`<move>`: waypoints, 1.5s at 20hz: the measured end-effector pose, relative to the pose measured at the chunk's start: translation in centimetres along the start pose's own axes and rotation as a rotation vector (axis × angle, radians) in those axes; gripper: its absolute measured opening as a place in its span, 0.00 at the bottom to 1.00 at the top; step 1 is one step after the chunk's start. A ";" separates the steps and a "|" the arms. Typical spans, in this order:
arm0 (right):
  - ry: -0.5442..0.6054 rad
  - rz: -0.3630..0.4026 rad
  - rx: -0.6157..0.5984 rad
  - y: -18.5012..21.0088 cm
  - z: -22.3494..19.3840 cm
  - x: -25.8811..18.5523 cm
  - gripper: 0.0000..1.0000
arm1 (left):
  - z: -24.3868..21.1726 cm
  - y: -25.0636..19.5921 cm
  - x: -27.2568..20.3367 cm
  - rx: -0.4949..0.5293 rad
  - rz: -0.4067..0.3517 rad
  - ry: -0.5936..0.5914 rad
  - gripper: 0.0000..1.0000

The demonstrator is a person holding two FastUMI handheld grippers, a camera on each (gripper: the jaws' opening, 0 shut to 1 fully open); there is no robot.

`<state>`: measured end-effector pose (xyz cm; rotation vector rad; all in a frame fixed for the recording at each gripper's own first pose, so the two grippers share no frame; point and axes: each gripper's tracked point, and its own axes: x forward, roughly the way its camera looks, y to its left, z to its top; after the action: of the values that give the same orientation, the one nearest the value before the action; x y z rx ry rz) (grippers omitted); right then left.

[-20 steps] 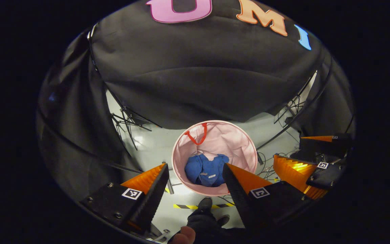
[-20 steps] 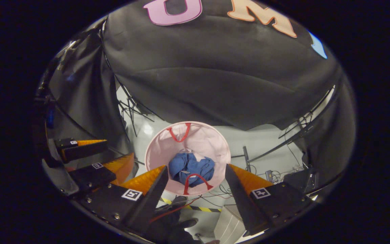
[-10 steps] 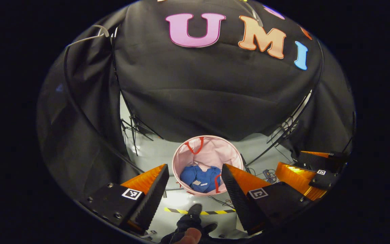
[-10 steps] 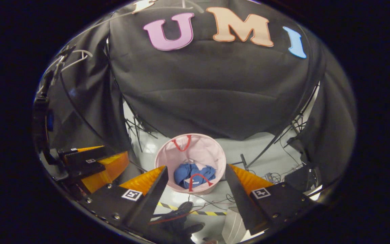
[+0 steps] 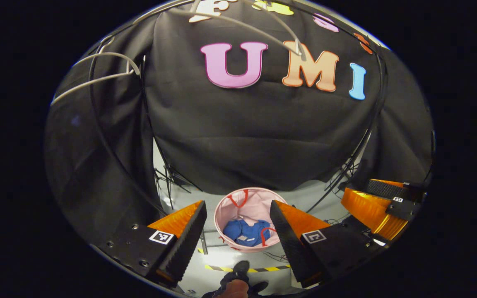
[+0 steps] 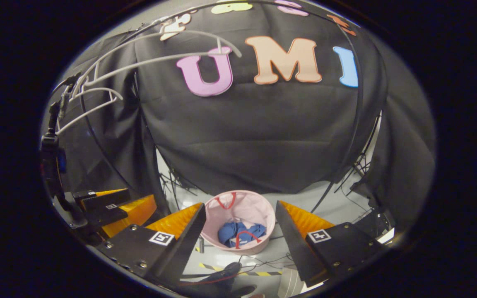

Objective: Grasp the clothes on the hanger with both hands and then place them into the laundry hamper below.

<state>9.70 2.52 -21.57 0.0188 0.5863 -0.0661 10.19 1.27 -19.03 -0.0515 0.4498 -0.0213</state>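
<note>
Clothes (image 5: 246,231), a crumpled blue bundle, lie at the bottom of the pink laundry hamper (image 5: 259,203) that stands on the pale floor (image 5: 222,258) in front of the black cloth wall. In the right gripper view the same blue heap (image 6: 234,234) sits low inside the hamper (image 6: 246,207), partly crossed by one red handle (image 6: 246,238); a second red handle (image 6: 227,202) hangs at the far rim. The garment touches neither gripper.

Left gripper (image 5: 238,244) hangs above the hamper with its two fingers spread wide and nothing between them; the hamper shows in the gap. Right gripper (image 6: 240,248) is likewise wide open and empty, its fingers framing the hamper from above. Each also appears in the other's camera: the right gripper (image 5: 381,205) off to the right edge of the left gripper view, the left gripper (image 6: 112,207) at the left edge of the right gripper view; both look open there too.

White hangers (image 6: 155,54) hang bare near the top left of the right gripper view, and in the left gripper view (image 5: 106,68) as well. A yellow-and-black striped tape (image 5: 259,270) crosses the floor just in front of the hamper, beside a dark shoe (image 5: 240,268) of the person.
</note>
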 end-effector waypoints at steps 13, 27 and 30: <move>-0.245 -0.017 -0.018 -1.5 9.5 -5.7 1.00 | 10.4 -1.4 -7.2 0.057 0.006 -0.239 0.96; -0.474 0.013 0.006 -2.3 13.7 -14.7 1.00 | 17.7 0.2 -16.4 0.125 0.103 -0.523 0.95; -0.520 0.012 -0.012 -3.5 14.2 -16.6 1.00 | 18.3 -0.6 -18.1 0.127 0.102 -0.597 0.96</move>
<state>3.51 -0.54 -0.57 -0.0063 0.0672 -0.0526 1.87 2.07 5.29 0.0895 -0.1469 0.0649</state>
